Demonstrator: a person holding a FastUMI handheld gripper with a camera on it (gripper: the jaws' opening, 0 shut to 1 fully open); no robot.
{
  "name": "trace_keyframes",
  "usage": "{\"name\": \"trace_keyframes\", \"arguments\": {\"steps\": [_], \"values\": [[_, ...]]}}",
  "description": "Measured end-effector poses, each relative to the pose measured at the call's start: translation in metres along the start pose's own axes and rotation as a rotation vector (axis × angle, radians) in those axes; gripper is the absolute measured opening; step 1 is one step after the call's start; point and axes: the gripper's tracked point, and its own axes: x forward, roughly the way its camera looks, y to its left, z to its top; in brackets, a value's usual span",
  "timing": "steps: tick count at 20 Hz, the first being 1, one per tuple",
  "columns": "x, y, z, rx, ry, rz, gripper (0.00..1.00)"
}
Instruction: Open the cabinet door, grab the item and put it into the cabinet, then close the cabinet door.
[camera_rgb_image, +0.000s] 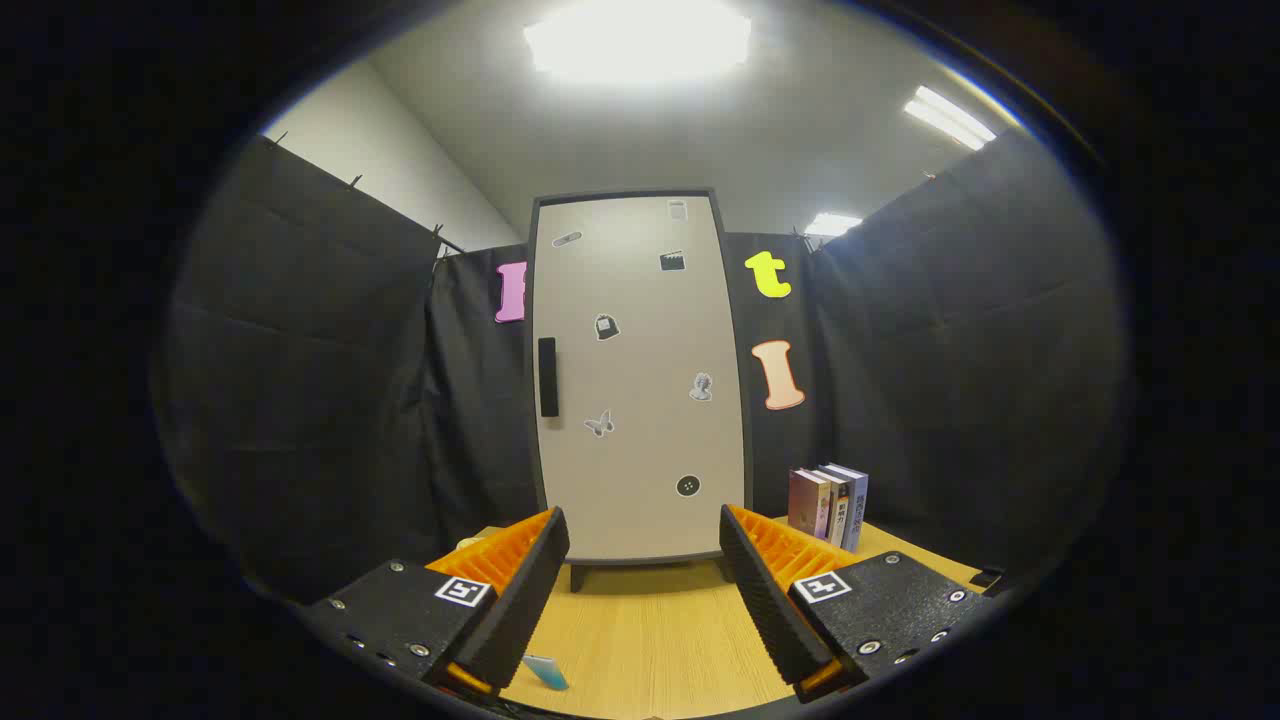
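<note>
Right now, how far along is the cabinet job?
Nothing looks done yet: the cabinet door is shut, its handle untouched. In hand: nothing; the tongs are open and empty, facing the door. A small blue item lies on the table by the fingers. Left: open, grab, place, close.

Cabinet (640, 380) stands on table (650, 630); books (828, 505) at its right.

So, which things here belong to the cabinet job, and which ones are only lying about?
For the job:
- cabinet, door shut
- its dark handle
- small light-blue item on the table, likely the one to grab
- gripper, fingers apart, holding nothing

Lying about:
- books standing beside the cabinet
- stickers on the door
</note>
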Motion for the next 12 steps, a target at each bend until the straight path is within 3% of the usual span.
{"name": "trace_keyframes", "arguments": {"steps": [12], "values": [[-0.0001,-0.0092,-0.0031,-0.014,-0.006,-0.019,0.94]]}}
